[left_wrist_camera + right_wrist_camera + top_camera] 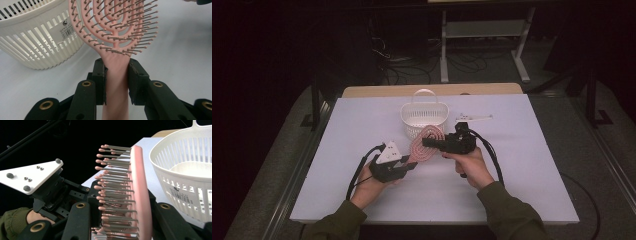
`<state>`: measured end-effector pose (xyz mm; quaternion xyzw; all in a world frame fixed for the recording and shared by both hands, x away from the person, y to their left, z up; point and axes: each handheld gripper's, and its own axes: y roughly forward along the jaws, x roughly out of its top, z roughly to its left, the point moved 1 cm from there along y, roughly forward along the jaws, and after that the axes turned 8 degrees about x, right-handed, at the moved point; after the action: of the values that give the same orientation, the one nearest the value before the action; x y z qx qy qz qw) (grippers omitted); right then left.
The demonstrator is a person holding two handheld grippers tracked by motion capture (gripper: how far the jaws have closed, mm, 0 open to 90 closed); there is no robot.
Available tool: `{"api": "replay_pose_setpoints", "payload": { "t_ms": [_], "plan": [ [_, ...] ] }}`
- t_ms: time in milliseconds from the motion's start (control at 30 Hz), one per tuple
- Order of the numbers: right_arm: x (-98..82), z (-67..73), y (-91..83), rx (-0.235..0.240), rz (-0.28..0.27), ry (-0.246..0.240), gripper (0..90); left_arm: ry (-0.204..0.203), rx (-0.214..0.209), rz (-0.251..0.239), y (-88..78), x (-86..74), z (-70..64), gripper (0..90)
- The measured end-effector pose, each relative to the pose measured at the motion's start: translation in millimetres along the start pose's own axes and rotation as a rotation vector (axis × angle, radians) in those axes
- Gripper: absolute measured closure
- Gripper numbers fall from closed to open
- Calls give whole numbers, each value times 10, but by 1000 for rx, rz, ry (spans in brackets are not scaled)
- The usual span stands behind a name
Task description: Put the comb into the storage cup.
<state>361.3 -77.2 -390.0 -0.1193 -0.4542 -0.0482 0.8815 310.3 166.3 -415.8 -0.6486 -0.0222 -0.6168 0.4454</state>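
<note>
A pink hairbrush (427,142) is held above mid-table: handle clamped by the left gripper (408,164), head clamped by the right gripper (428,142). A white basket (424,119) stands just behind, towards the far edge; open table (522,165) is left towards the right edge.

Left gripper (404,162): held low over the table, jaws pointed toward the middle and clamped on the handle of the pink brush (116,75).
Left hand (374,186): wrapped under the gripper body, forearm in a green sleeve.
Right gripper (429,142): aimed across toward the left one, jaws closed on the brush head (135,195), bristles and back pressed between the pads.
Right hand (472,167): closed around the grip, wrist bent inward.
</note>
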Motion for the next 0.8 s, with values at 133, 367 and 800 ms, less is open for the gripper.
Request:
{"api": "replay_pose_setpoints", "payload": {
  "t_ms": [133,367,800],
  "plan": [
    [3,3,-2,7,-5,-1,631,-3,-4,-3,1,-1,4,703],
    [9,7,-17,12,-16,3,631,-13,-9,-12,-8,-4,24,685],
    [15,-17,-63,-3,-31,-1,630,-63,-61,-12,-24,-34,88,527]
  ]
}}
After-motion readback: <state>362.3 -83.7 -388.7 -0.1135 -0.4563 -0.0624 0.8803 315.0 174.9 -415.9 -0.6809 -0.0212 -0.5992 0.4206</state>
